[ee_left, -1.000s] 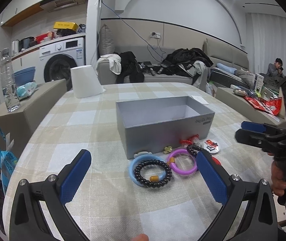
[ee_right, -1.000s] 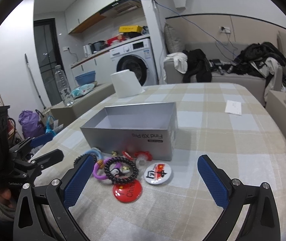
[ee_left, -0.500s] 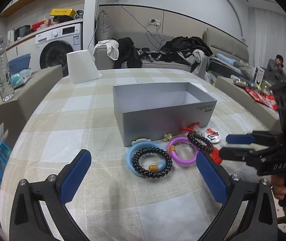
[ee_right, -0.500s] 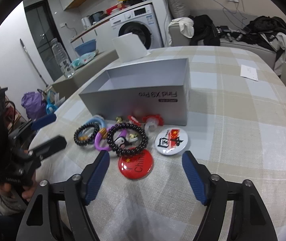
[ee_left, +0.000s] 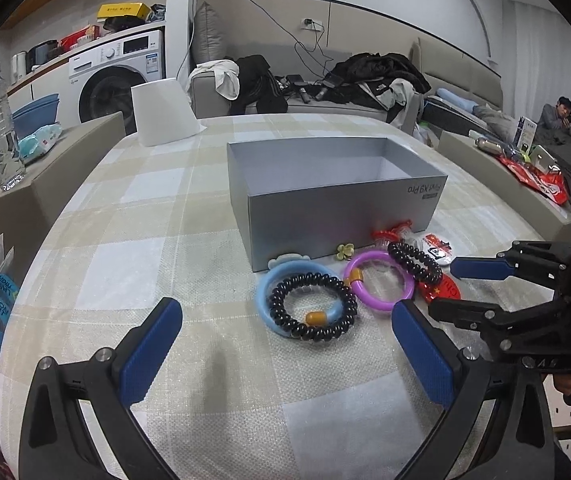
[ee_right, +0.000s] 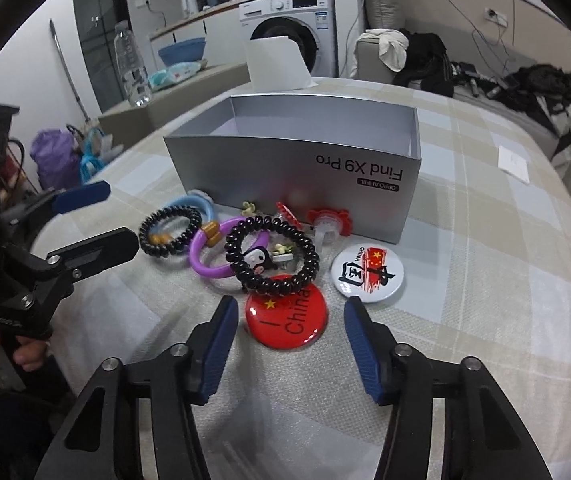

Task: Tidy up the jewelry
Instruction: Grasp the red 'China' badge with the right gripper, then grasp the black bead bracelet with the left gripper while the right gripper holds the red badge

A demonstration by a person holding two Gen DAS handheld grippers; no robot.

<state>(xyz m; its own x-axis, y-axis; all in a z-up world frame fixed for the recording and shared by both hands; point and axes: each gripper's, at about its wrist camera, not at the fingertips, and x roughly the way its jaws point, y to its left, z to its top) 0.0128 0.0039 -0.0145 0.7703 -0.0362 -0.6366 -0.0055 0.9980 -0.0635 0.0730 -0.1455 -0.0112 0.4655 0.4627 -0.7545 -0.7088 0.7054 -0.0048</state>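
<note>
Both claws are hovering spread and empty over the jewelry. Left gripper is facing the black bead bracelet, lying flat on the blue ring just ahead. Right gripper is straddling the red badge, the nearer target. Behind, the grey box is standing open, seemingly empty.

Red badge partly hidden behind black bead bracelet and hand-held gripper.
</note>
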